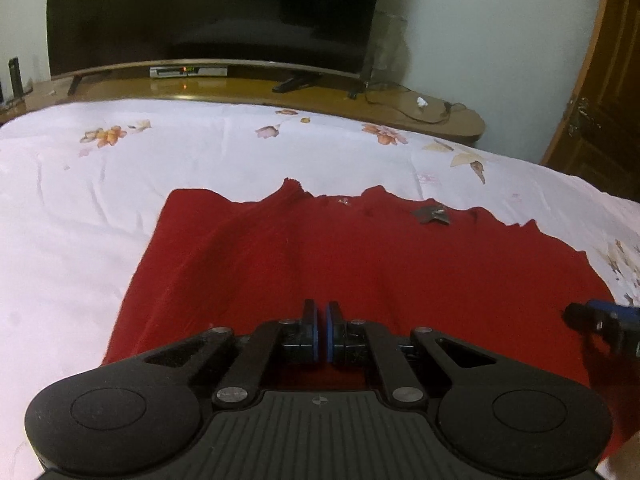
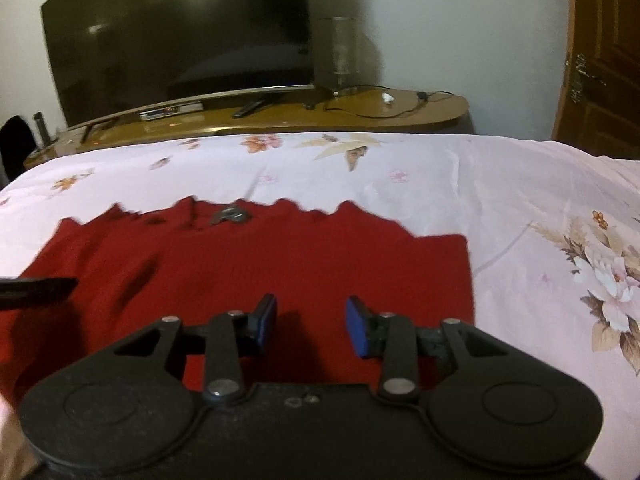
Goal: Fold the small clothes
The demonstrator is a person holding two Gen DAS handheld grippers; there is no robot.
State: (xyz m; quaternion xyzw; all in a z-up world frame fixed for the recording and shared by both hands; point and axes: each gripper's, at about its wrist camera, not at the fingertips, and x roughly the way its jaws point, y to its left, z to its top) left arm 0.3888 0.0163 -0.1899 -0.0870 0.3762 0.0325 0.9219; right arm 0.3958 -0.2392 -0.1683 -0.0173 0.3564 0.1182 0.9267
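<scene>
Left gripper [image 1: 322, 308] closed, empty; right gripper [image 2: 311, 308] parted, empty, above garment [image 1: 360, 260]: grip near hem evenly.

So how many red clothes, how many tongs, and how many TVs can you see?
Red clothes: 1, the red garment lying flat on the bed sheet
Tongs: 2, the left tongs shut on nothing, the right tongs open
TVs: 1, the TV, dark
Total: 4
</scene>
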